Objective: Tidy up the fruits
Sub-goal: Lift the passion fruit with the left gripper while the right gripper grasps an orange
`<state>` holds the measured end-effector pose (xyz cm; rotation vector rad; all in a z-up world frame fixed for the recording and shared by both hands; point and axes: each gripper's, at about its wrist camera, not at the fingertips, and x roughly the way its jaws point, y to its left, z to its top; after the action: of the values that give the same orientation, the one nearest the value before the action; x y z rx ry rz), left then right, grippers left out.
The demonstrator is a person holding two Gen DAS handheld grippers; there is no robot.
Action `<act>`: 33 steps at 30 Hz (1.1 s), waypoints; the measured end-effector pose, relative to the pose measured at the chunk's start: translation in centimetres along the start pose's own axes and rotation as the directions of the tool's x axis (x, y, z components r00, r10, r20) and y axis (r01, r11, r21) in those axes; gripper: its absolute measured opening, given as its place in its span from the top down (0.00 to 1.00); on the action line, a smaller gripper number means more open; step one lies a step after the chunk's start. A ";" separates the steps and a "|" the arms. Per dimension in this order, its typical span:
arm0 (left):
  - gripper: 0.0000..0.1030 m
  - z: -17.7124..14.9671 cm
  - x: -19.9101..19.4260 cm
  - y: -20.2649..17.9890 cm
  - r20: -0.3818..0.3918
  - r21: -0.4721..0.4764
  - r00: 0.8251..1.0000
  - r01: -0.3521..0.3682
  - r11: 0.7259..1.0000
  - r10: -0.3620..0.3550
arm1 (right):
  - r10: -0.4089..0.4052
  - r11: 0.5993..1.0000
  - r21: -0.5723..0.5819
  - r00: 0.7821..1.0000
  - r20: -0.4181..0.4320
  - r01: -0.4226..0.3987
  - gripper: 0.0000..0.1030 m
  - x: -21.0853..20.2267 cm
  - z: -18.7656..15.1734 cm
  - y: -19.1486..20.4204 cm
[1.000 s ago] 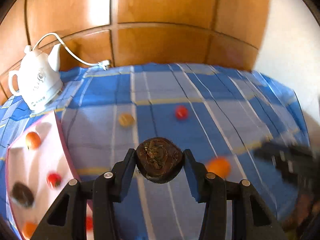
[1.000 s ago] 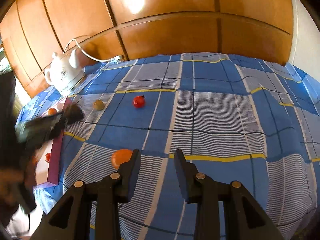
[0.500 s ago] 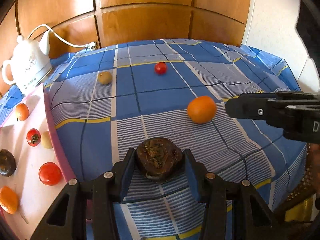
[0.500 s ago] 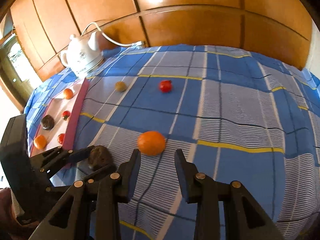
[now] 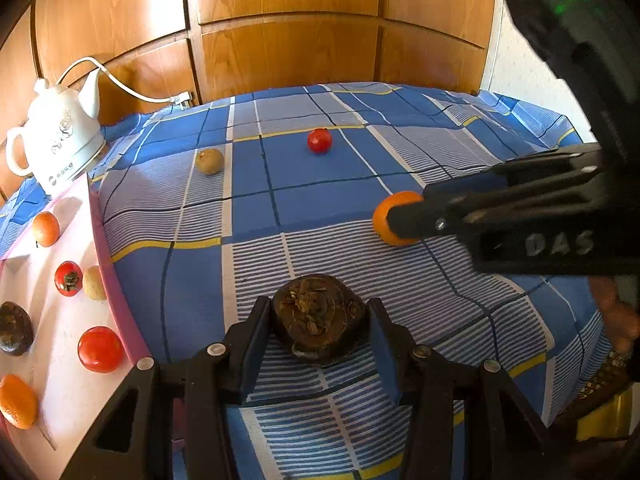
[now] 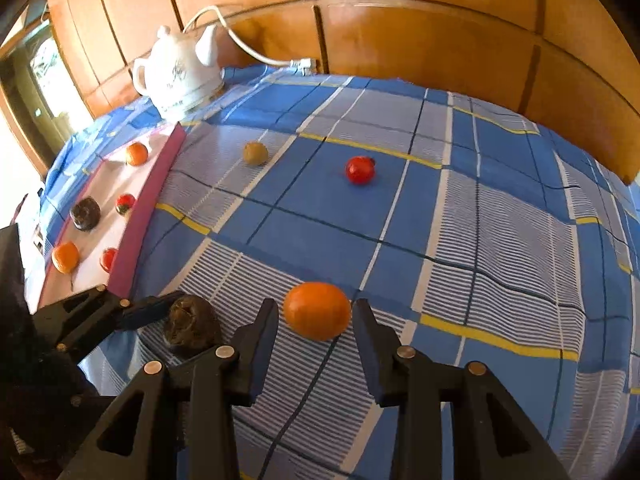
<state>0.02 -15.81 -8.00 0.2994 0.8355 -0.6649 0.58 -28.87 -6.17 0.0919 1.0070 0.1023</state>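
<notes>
A dark brown, rough fruit [image 5: 318, 322] sits between the fingers of my left gripper [image 5: 318, 305], which is shut on it, low over the blue checked cloth [image 5: 320, 208] just right of the tray. From the right wrist the same fruit [image 6: 192, 326] looks to rest on the cloth. My right gripper [image 6: 315, 305] stands open around an orange [image 6: 317, 310] lying on the cloth, with a thin gap on each side. The orange [image 5: 380, 222] is half hidden behind that gripper in the left wrist view.
A pink-rimmed white tray [image 5: 116, 280] at the left holds several fruits: oranges, red tomatoes, a brown one, a tan one. A tan fruit [image 5: 209, 161] and a red tomato [image 5: 319, 140] lie loose farther back. A white kettle [image 5: 60, 140] with its cord stands by the wooden wall.
My left gripper came down with the brown fruit toward the cloth beside the tray, then held still. My right gripper moved in until the orange lay between its slightly wider fingers.
</notes>
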 end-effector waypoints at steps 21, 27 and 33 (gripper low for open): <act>0.53 0.2 0.1 -0.1 -0.011 -0.011 1.000 -0.006 1.000 0.006 | -0.034 0.999 -0.024 0.999 0.030 0.035 0.60 1.2 -0.1 0.4; 0.53 0.3 0.1 0.0 -0.020 -0.019 1.000 -0.005 1.000 0.005 | -0.037 0.999 -0.025 0.999 0.037 0.038 0.61 1.1 -0.2 0.3; 0.53 0.6 -0.5 -0.1 -0.012 -0.017 1.000 -0.013 1.000 0.012 | -0.041 0.999 -0.004 0.998 0.048 0.042 0.62 1.0 -0.4 0.1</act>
<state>0.03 -15.97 -7.28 0.2933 0.8493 -0.6448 0.77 -28.67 -7.25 0.0682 0.9601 0.0646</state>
